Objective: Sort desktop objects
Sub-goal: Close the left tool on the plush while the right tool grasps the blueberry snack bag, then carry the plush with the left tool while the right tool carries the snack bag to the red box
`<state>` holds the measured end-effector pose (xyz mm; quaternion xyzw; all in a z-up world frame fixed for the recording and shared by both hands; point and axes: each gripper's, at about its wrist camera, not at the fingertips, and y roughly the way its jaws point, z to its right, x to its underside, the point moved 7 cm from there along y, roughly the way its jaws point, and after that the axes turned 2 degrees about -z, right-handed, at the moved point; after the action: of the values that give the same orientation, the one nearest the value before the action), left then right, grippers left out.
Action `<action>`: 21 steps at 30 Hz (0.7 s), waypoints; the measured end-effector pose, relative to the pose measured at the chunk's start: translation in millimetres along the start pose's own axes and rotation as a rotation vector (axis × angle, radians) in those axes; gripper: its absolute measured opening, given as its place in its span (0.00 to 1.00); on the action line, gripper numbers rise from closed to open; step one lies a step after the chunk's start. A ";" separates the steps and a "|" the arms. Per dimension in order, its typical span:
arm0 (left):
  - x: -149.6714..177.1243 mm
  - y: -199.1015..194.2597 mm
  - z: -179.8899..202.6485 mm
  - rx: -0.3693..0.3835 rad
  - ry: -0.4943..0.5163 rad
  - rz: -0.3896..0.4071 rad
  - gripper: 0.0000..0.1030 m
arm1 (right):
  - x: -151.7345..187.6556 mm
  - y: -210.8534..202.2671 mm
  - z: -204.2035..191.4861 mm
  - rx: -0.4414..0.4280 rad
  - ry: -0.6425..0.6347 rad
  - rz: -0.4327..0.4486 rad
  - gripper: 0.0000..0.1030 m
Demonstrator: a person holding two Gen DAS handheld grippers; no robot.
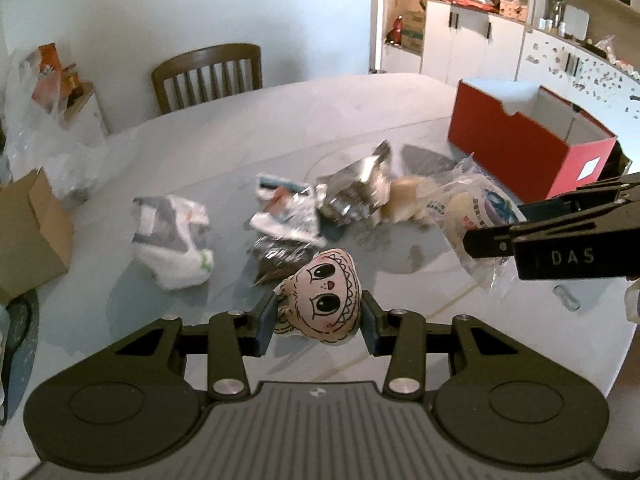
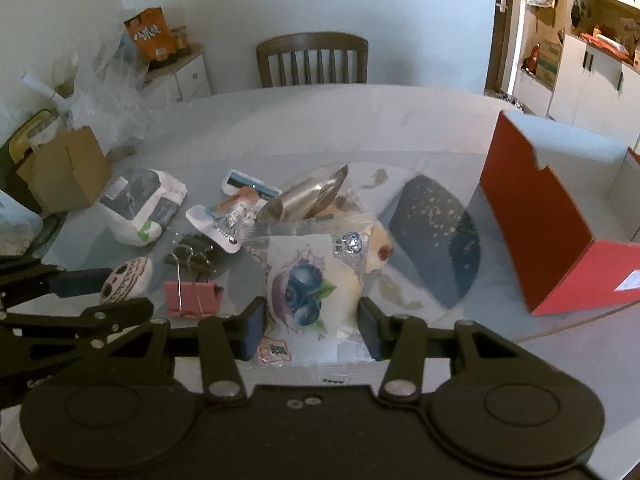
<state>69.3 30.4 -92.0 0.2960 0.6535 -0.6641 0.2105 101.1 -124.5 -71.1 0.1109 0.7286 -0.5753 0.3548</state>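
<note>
Pale surface carries scattered packets mid-way, with a red box near its far right edge. Left gripper is clamped on a doll head; right gripper is clamped on a blueberry bun, both lifted over the near edge.

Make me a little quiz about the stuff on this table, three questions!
1. True or false: the left gripper is shut on the doll-face toy.
2. What fruit is on the bread packet in the right gripper?
3. The red box is: A open on top, B closed, C upside down.

Key: 1 true. 2 blueberries. 3 A.
</note>
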 end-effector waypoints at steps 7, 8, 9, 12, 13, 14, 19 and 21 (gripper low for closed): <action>-29.2 -2.7 37.1 0.017 0.008 0.018 0.40 | -11.4 -24.3 31.1 -0.015 -0.008 0.023 0.47; -33.5 -2.4 43.6 0.021 0.012 0.020 0.40 | -13.6 -27.7 37.2 -0.018 -0.008 0.026 0.47; -38.7 -2.8 50.3 0.024 0.015 0.024 0.40 | -15.6 -30.5 44.1 -0.019 -0.006 0.026 0.47; -54.6 -2.4 70.7 0.039 0.010 0.033 0.40 | -22.0 -37.0 66.0 -0.020 -0.001 0.027 0.47; -60.0 -1.7 77.4 0.045 0.008 0.037 0.40 | -24.0 -38.5 73.3 -0.021 -0.001 0.027 0.47; -64.8 -1.2 83.9 0.047 0.008 0.039 0.41 | -26.4 -39.9 80.7 -0.021 -0.003 0.027 0.47; -87.4 6.7 116.2 0.056 0.011 0.050 0.41 | -35.5 -44.3 114.2 -0.018 -0.009 0.029 0.47; -96.0 10.6 128.8 0.057 0.014 0.054 0.41 | -38.8 -44.9 127.3 -0.020 -0.008 0.031 0.47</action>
<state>131.8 -108.4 -39.5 0.3243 0.6276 -0.6742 0.2153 153.1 -245.7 -23.0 0.1166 0.7310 -0.5629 0.3676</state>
